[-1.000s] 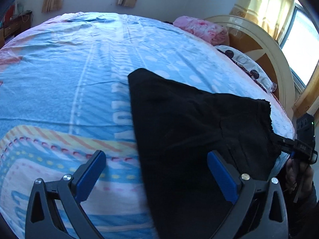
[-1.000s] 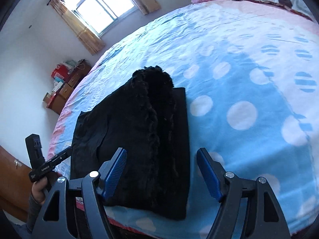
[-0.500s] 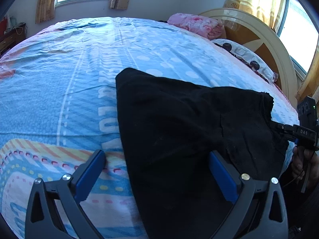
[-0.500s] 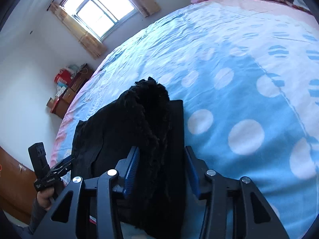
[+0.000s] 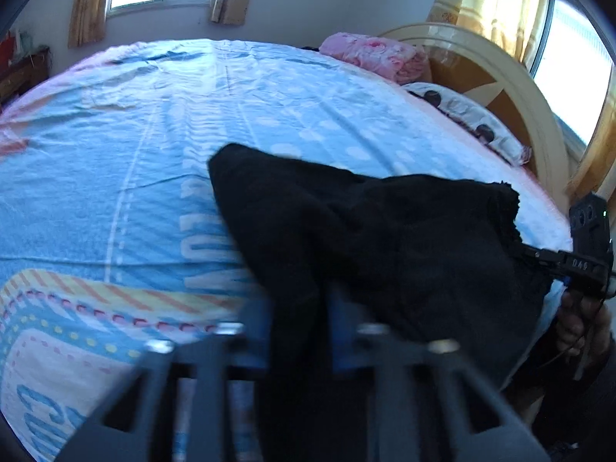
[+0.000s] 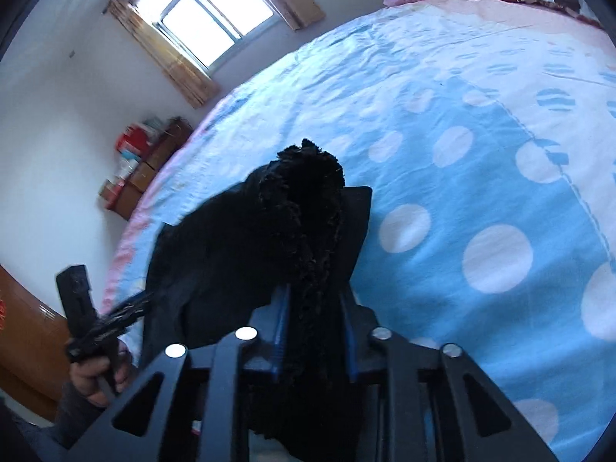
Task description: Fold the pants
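Both tools have just been closing: the left gripper [image 5: 298, 331] now pinches the black pants [image 5: 377, 238] at lower centre, the right gripper [image 6: 313, 331] clamps their fuzzy waistband, on the bed [image 5: 115, 192].

- The bed [image 5: 115, 161] carries everything; its sheet is light blue with white dots, pale lettering and a pink border.
- Black pants [image 5: 365, 238] lie on the sheet at the near edge, one end in the left tongs [image 5: 298, 331], the fuzzy waistband end in the right tongs [image 6: 313, 331].
- A pink quilt [image 5: 377, 57] is bundled at the far end, well beyond the tongs.
- A white pillow with dark spots [image 5: 469, 123] lies just beside the quilt, against the curved headboard [image 5: 512, 77].
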Motion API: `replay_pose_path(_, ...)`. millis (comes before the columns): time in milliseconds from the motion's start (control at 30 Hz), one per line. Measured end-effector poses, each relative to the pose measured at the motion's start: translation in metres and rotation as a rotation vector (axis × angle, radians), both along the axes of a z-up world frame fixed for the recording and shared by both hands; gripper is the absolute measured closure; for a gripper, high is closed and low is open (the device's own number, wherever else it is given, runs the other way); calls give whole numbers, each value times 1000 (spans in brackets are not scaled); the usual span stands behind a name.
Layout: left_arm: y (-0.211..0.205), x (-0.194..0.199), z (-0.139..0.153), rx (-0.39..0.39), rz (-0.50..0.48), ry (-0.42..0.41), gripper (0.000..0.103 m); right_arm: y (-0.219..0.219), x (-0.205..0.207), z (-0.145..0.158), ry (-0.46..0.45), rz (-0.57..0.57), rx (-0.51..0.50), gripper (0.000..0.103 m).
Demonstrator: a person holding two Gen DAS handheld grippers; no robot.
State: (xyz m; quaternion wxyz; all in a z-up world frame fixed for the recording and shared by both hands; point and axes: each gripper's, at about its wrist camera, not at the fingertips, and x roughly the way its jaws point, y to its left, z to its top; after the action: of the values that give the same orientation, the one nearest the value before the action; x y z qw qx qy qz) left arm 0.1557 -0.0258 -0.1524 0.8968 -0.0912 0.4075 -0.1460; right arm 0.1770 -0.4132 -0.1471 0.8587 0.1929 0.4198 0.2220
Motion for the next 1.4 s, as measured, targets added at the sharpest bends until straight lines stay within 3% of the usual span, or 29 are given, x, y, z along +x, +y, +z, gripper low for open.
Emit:
replay_pose_path(400, 35, -25, 42, -99, 41, -100, 93, 44, 3, 67, -95, 112, -46, 87)
replay_pose_path(567, 72, -29, 63, -71, 100, -146, 94, 82, 31, 83, -89, 200, -61, 87)
replay_pose_path(833, 163, -37, 82, 4, 286, -195, 94, 199, 110, 107, -108, 388, -69, 87)
replay_pose_path(1033, 217, -46, 59, 19, 438, -161, 94, 300, 153, 97, -111, 530, -114, 87)
replay_pose_path(1233, 236, -45, 20, 64, 502, -84, 92, 366, 192, 49, -51, 573, -216, 87)
replay_pose_path(1333, 238, -45, 3, 71, 521, -54, 79, 363, 210, 28, -4, 564, -206, 87)
replay_pose_path(1400, 237, -45, -5, 87, 539, -36, 60, 361, 216, 19, 8, 567, -197, 87)
